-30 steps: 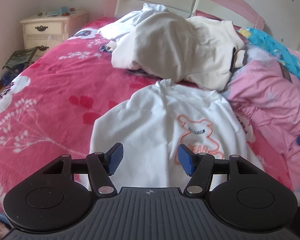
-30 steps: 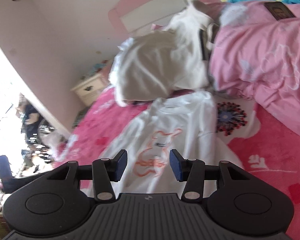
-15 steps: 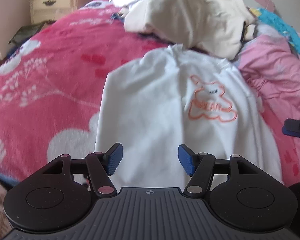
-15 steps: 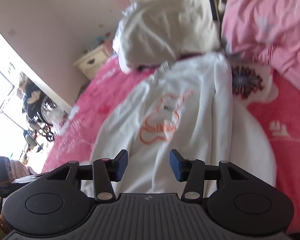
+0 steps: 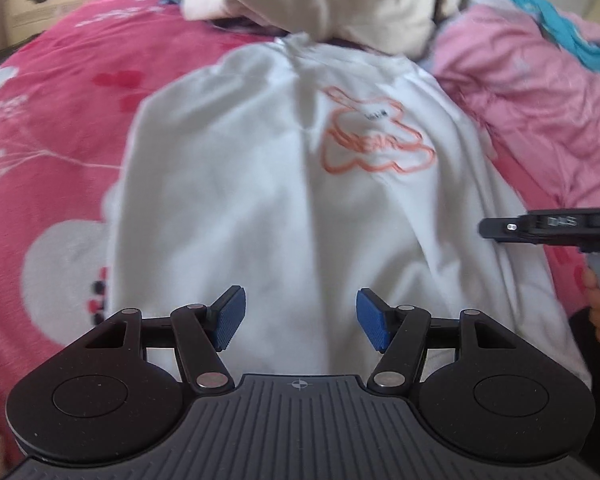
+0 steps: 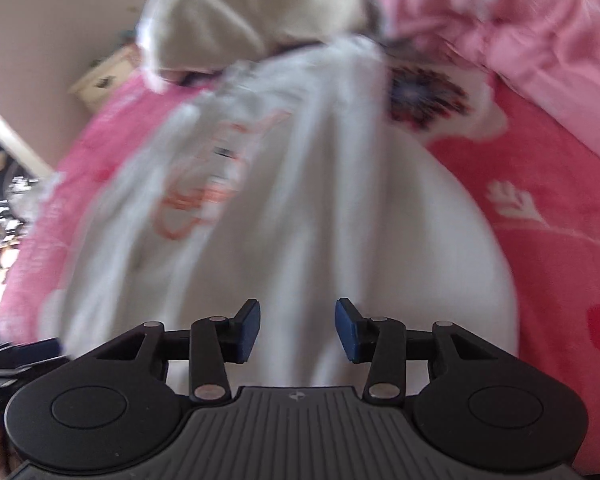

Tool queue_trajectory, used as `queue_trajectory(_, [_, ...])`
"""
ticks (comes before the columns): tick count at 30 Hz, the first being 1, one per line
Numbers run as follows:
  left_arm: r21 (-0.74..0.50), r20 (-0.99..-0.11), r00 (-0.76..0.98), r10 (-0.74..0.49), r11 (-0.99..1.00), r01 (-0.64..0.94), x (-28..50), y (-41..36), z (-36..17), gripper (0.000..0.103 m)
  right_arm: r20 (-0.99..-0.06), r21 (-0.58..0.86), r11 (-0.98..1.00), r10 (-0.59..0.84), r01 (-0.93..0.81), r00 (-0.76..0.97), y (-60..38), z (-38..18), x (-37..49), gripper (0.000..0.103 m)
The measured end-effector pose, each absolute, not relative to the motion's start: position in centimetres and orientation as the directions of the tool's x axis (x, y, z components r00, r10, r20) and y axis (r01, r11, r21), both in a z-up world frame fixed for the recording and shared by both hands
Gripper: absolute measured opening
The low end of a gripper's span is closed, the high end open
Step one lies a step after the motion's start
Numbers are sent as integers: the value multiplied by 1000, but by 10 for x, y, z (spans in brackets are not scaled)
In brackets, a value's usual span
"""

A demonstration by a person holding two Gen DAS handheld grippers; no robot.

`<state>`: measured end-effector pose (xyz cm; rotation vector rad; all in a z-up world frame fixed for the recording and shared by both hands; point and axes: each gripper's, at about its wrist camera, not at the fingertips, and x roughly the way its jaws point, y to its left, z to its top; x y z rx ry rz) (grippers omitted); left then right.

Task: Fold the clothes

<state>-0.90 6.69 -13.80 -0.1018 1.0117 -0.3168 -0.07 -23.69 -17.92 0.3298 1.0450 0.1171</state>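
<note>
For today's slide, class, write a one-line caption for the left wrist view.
Open left hand-held gripper above a white sweatshirt with an orange bear print, spread on a pink bedspread.

Here's the left claw (image 5: 300,320) up close: matte black linkage arms, two fingers tipped with ribbed blue pads (image 5: 230,318), shiny silver pivot pins at each joint. Big round black housings sit on either side, each with a shallow circular recess. Between them, a grey ridged plate carrying a small crosshair mark at its top edge. Over to the right claw (image 6: 296,330) and it's the same build: black arms, blue pads, silver pins, grey ribbed plate with a tiny emblem. From the left view, its black side shows white lettering, too blurred to read, above a grey handle.
</note>
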Motion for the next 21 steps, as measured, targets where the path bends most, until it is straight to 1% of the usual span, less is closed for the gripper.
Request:
queue_trajectory(1, [-214, -820, 487, -301, 950, 227, -8, 62, -142, 60, -826, 335, 939, 256, 73, 503, -240, -184, -2, 41])
queue_trajectory(3, [-167, -833, 478, -279, 950, 264, -7, 50, -151, 54, -819, 354, 931, 264, 86, 509, -246, -191, -4, 41])
queue_trajectory(4, [-136, -838, 479, -261, 950, 281, -7, 45, -155, 54, -817, 353, 932, 265, 81, 512, -246, -190, -5, 41])
queue_trajectory(6, [-74, -842, 491, -222, 950, 303, -7, 38, -161, 44, -816, 350, 934, 266, 72, 514, -246, -190, -7, 41])
queue_trajectory(7, [-61, -842, 496, -213, 950, 305, -7, 37, -162, 43, -814, 351, 934, 268, 70, 515, -246, -190, -8, 41])
queue_trajectory(9, [-58, -840, 499, -211, 951, 304, -7, 37, -162, 35, -811, 354, 933, 270, 68, 519, -247, -190, -9, 41])
queue_trajectory(12, [-78, -835, 503, -223, 953, 292, -8, 41, -158, 29, -807, 356, 932, 273, 63, 524, -247, -191, -10, 41])
queue_trajectory(19, [-109, -806, 542, -237, 960, 257, -9, 46, -140, 29, -801, 367, 928, 280, 65, 529, -243, -191, -7, 41])
queue_trajectory(20, [-120, -802, 545, -244, 960, 252, -7, 47, -139, 29, -801, 368, 928, 280, 66, 530, -243, -191, -7, 41])
queue_trajectory(21, [-127, -800, 548, -246, 961, 247, -5, 47, -138, 32, -801, 366, 928, 278, 66, 530, -242, -191, -7, 41])
